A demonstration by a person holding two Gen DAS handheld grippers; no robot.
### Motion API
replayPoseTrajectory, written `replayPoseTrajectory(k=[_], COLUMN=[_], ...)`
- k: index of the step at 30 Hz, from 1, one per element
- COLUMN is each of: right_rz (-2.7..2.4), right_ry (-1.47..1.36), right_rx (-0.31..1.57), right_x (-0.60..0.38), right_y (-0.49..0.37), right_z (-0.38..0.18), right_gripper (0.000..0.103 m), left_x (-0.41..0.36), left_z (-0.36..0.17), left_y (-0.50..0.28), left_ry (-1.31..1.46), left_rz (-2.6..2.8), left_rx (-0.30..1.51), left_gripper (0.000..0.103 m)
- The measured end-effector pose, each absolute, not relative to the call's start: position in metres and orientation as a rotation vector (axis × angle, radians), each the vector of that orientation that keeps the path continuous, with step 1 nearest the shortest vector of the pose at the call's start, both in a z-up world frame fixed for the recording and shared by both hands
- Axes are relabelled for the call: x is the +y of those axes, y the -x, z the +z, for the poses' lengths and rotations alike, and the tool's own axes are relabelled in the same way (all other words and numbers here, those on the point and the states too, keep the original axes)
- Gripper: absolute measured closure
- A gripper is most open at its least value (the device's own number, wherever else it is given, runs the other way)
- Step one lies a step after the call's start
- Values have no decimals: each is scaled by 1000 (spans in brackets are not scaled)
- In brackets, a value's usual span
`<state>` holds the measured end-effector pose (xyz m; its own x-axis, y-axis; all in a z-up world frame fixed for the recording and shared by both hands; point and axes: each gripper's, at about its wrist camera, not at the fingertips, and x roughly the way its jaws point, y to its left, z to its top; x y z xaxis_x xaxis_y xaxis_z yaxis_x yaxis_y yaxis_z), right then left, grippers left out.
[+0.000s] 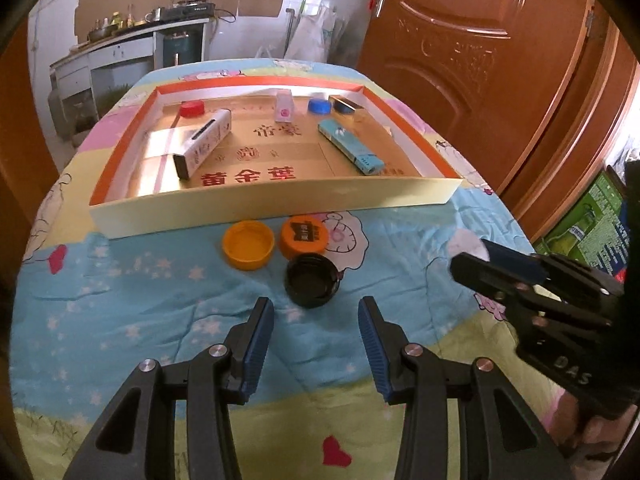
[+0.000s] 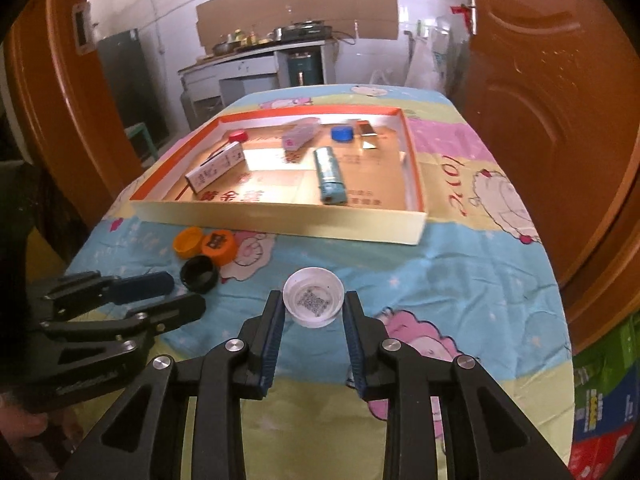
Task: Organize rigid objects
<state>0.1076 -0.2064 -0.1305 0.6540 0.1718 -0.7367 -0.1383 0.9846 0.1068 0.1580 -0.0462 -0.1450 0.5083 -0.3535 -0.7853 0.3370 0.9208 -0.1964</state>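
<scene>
Right wrist view: patterned tablecloth (image 2: 460, 264) fills the frame. Shallow orange-rimmed box (image 2: 280, 222) at upper centre holds a teal lighter (image 2: 329, 176), white case (image 2: 216, 170), red and blue caps. Two orange caps (image 2: 206, 244) and a black cap (image 2: 199, 274) sit mid-left. Left gripper (image 2: 176, 294), lower left, open on nothing. Right gripper (image 2: 313, 312), bottom centre, clamps the white cap (image 2: 314, 302).

white cap (image 2: 313, 303), black cap (image 1: 311, 280), orange-rimmed tray (image 1: 260, 200)
</scene>
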Motion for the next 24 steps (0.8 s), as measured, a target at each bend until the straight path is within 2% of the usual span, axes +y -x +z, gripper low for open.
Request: replayPoseTrajectory(k=[7, 9, 24], right_rz=[180, 183, 186], right_ry=[-89, -98, -131], right_rx=[837, 840, 846], right_x=[-220, -222, -230], right_y=[-107, -107, -108], right_z=[-134, -136, -141], right_gripper=[72, 72, 72], left_x=[-55, -55, -54], left_z=[-147, -146, -142], left_y=[-165, -167, -164], left_ry=[-20, -32, -48], left_rz=[-383, -362, -360], left_rx=[933, 928, 925], left_gripper=[62, 72, 72])
